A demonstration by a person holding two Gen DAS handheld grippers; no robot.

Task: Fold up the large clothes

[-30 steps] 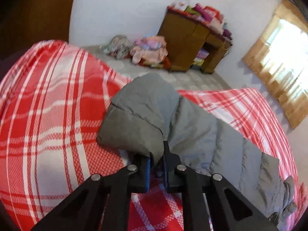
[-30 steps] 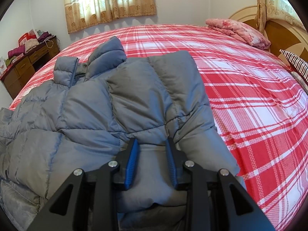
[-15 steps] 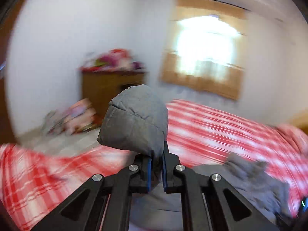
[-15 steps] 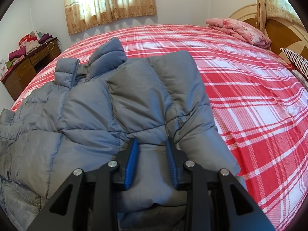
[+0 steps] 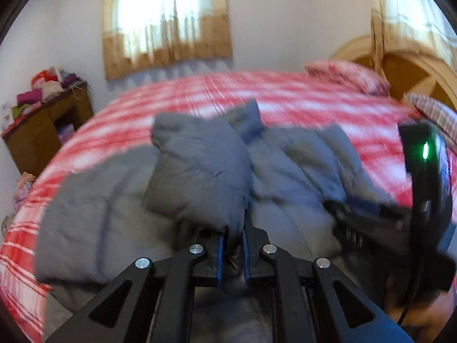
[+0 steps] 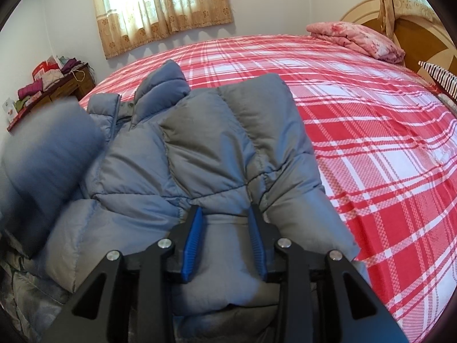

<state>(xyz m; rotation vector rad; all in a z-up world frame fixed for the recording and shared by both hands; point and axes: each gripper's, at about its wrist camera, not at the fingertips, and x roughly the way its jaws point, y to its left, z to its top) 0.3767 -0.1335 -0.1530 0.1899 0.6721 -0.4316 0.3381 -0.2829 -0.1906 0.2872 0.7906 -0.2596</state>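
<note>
A grey-blue puffer jacket point(image 6: 217, 143) lies spread on the red plaid bed point(image 6: 371, 120), collar toward the window. My left gripper point(image 5: 232, 237) is shut on the jacket's sleeve cuff point(image 5: 197, 171) and holds it lifted above the jacket body point(image 5: 100, 208). That sleeve shows blurred at the left of the right wrist view point(image 6: 42, 154). My right gripper point(image 6: 225, 223) is partly open, its jaws on either side of a fold of the other sleeve point(image 6: 228, 245), which lies folded over the jacket. The right gripper also shows in the left wrist view point(image 5: 368, 217).
A folded pink blanket point(image 6: 357, 40) and a striped pillow point(image 6: 440, 77) lie near the wooden headboard point(image 6: 414, 37). A wooden dresser point(image 6: 57, 88) piled with clothes stands at the left. A curtained window point(image 6: 162, 3) is on the far wall.
My left gripper has swung round from facing the dresser to facing the window, carrying the sleeve up and over the jacket body. The right gripper has stayed in place.
</note>
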